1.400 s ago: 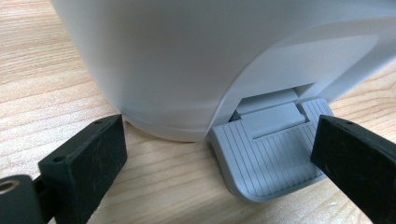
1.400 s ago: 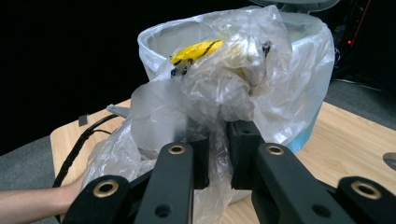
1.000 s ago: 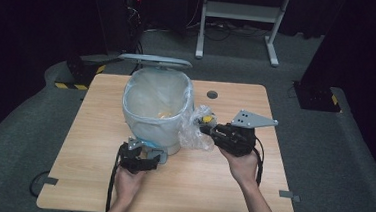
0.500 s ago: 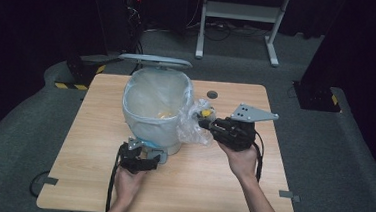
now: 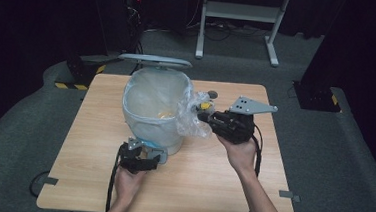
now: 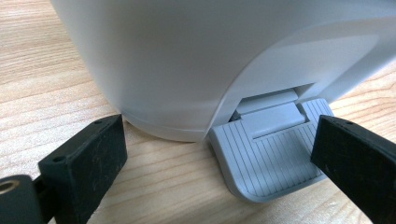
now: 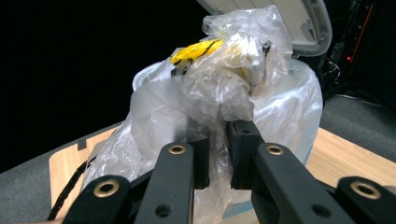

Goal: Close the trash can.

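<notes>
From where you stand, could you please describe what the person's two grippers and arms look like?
Both grippers are black. The right gripper carries a grey three-cornered plate with small holes on top, and a black cable trails from it along the bare forearm. The left gripper trails a black cable too. Their fingers are flat, matte black blocks on black links with brass-coloured rivets. No sleeves are visible.

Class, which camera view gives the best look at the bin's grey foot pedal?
The left gripper view: the foot pedal lies close up, ribbed, between open jaws at the foot of the bin. The high view shows it small and mostly hidden behind the left gripper. The right gripper view looks at the plastic bag instead.
</notes>
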`<state>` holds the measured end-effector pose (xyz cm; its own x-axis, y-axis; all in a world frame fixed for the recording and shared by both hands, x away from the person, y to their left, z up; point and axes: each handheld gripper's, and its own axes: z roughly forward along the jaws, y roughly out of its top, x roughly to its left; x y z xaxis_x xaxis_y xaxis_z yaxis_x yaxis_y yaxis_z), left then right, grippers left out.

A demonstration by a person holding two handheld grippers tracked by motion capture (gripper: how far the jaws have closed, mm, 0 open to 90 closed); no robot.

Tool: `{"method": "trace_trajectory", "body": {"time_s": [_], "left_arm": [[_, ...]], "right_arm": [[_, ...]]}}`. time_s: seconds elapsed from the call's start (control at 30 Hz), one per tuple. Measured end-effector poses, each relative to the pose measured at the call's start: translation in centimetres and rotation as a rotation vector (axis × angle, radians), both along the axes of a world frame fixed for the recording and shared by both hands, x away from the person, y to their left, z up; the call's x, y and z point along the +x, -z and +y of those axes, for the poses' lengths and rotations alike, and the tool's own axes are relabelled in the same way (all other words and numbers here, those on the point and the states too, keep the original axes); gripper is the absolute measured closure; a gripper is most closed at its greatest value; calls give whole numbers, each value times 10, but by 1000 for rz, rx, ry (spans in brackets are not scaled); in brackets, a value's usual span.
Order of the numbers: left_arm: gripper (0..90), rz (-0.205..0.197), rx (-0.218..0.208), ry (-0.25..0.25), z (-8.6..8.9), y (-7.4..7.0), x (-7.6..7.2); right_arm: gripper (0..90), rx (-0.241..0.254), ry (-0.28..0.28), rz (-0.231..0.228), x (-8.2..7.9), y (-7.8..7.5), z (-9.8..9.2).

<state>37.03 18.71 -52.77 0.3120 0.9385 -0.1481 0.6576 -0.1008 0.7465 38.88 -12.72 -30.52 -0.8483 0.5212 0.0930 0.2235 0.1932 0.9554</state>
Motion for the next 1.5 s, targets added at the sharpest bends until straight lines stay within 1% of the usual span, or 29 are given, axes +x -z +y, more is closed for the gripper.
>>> {"method": "trace_trajectory", "body": {"time_s": [0.03,0.07,0.1,0.13,0.23,0.27,0.4,0.43,0.47,0.53,0.83,0.87,0.9,1.0,1.03,1.07,1.1,1.17,1.2,1.3,1.33,1.5], "left_arm": [[37,4,8,6,1,0,0],[37,0,0,0,0,0,0],[37,0,0,0,0,0,0],[37,5,13,9,1,0,0],[37,5,13,9,1,0,0],[37,0,0,0,0,0,0],[37,0,0,0,0,0,0],[37,4,10,7,1,0,0],[37,0,1,0,0,0,0],[37,0,1,0,0,0,0],[37,1,1,1,0,0,0],[37,5,10,7,1,0,0],[37,0,0,0,0,0,0],[37,0,0,0,0,0,0],[37,4,10,7,1,0,0],[37,4,10,7,1,0,0],[37,0,0,0,0,0,0],[37,0,0,0,0,0,0],[37,6,13,9,1,0,0],[37,0,1,0,0,0,0],[37,5,13,8,1,0,0],[37,5,12,8,1,0,0]], "right_arm": [[815,1,1,0,0,-1,0],[816,1,1,-3,1,-2,0],[816,-1,2,-4,1,-3,1],[816,-1,2,-6,2,-4,1],[816,-1,3,-5,3,-5,2],[816,-1,4,-3,4,-5,2],[816,5,5,6,8,-4,2],[816,9,4,8,9,-4,2],[816,12,5,10,10,-3,2],[816,14,2,12,11,-4,3],[816,2,5,5,14,-12,7],[816,0,5,6,15,-13,7],[816,0,5,6,16,-13,8],[816,2,4,10,18,-13,9],[816,1,2,10,18,-13,10],[816,-2,1,11,18,-13,11],[816,-5,0,8,18,-14,12],[816,-5,-3,6,19,-15,14],[816,-6,-4,5,19,-16,14],[816,-5,-5,3,20,-18,16],[816,-7,-7,3,20,-18,17],[816,-6,-8,6,23,-19,20]]}}
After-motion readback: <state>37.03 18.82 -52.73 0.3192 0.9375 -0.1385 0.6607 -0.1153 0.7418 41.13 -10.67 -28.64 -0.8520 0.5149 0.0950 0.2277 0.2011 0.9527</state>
